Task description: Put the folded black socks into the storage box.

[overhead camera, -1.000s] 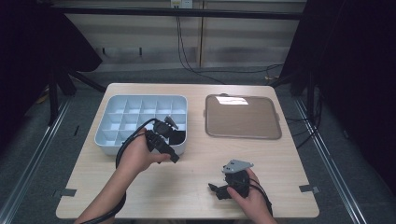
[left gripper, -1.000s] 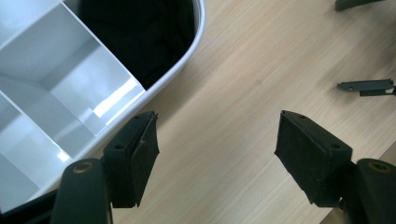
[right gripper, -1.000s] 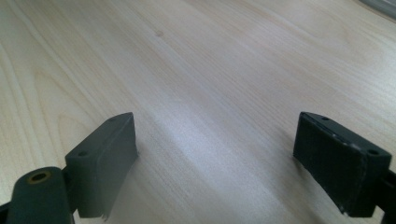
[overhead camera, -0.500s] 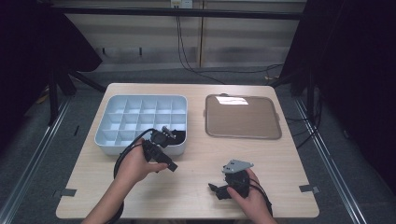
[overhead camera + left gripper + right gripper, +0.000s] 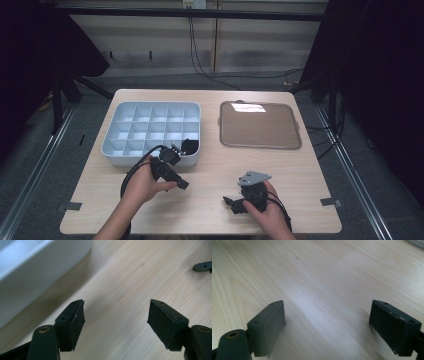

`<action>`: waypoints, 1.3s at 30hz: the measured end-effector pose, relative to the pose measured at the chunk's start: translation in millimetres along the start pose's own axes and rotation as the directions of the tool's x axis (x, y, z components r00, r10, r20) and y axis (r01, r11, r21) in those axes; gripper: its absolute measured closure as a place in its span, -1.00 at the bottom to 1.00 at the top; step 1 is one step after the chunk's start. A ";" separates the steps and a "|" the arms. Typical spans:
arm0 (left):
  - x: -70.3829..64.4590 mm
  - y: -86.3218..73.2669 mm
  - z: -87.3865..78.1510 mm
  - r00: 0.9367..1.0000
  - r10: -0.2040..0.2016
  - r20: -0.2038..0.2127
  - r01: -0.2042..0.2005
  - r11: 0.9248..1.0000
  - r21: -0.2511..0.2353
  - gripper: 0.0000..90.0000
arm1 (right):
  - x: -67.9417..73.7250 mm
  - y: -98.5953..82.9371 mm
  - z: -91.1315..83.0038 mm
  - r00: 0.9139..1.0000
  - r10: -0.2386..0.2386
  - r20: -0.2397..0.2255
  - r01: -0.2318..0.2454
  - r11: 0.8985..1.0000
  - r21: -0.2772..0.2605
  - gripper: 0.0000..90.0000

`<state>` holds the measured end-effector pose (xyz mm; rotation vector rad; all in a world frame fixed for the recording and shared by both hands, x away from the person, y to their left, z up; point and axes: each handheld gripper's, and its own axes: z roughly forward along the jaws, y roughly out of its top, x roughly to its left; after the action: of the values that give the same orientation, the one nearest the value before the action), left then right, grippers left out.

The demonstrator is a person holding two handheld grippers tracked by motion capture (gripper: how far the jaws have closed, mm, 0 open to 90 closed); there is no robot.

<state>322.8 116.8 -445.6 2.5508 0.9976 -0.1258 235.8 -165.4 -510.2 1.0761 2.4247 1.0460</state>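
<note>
A pale blue divided tray (image 5: 150, 159) sits at the left of the wooden table. A small dark object (image 5: 189, 146) lies in its front right compartment. My left gripper (image 5: 180, 182) hovers over the table just in front of that tray, open, with nothing between its jaws. In the left gripper view my left gripper (image 5: 116, 315) looks at bare wood beside the tray wall (image 5: 30, 270). My right gripper (image 5: 231, 205) rests low near the front edge, open and empty. Bare wood lies between the jaws of my right gripper (image 5: 327, 322).
A flat brown tray (image 5: 260, 125) with a grey rim lies at the right of the table, nothing on it. Cables trail from both grippers toward the person's forearms. A jaw tip of the other gripper (image 5: 202, 266) appears at the top right of the left gripper view.
My left gripper has drawn back from over the tray's front right compartment toward the person. The dark object now shows in that compartment. The right gripper has stayed put.
</note>
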 end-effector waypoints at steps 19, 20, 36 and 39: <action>12.3 -24.6 11.4 0.999 0.044 -0.023 -0.046 0.997 -0.069 -0.42 | 0.4 0.0 -0.2 1.000 0.003 0.003 -0.003 1.000 0.002 -0.71; 13.0 -25.7 11.6 0.999 0.049 -0.024 -0.051 0.996 -0.074 -0.42 | 0.2 0.0 -0.1 1.000 0.000 0.003 0.000 1.000 0.000 -0.71; 19.9 -42.8 17.2 0.995 0.083 -0.062 -0.090 0.988 -0.122 -0.49 | 0.7 -0.1 0.1 1.000 0.003 0.002 -0.003 1.000 -0.003 -0.71; 20.6 -45.5 17.2 0.994 0.096 -0.061 -0.103 0.986 -0.134 -0.50 | 0.8 -0.1 -0.1 1.000 0.004 0.003 -0.004 1.000 -0.001 -0.71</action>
<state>308.7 153.5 -481.0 2.4836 0.8645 0.0387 235.2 -164.9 -510.2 1.0814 2.4203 1.0458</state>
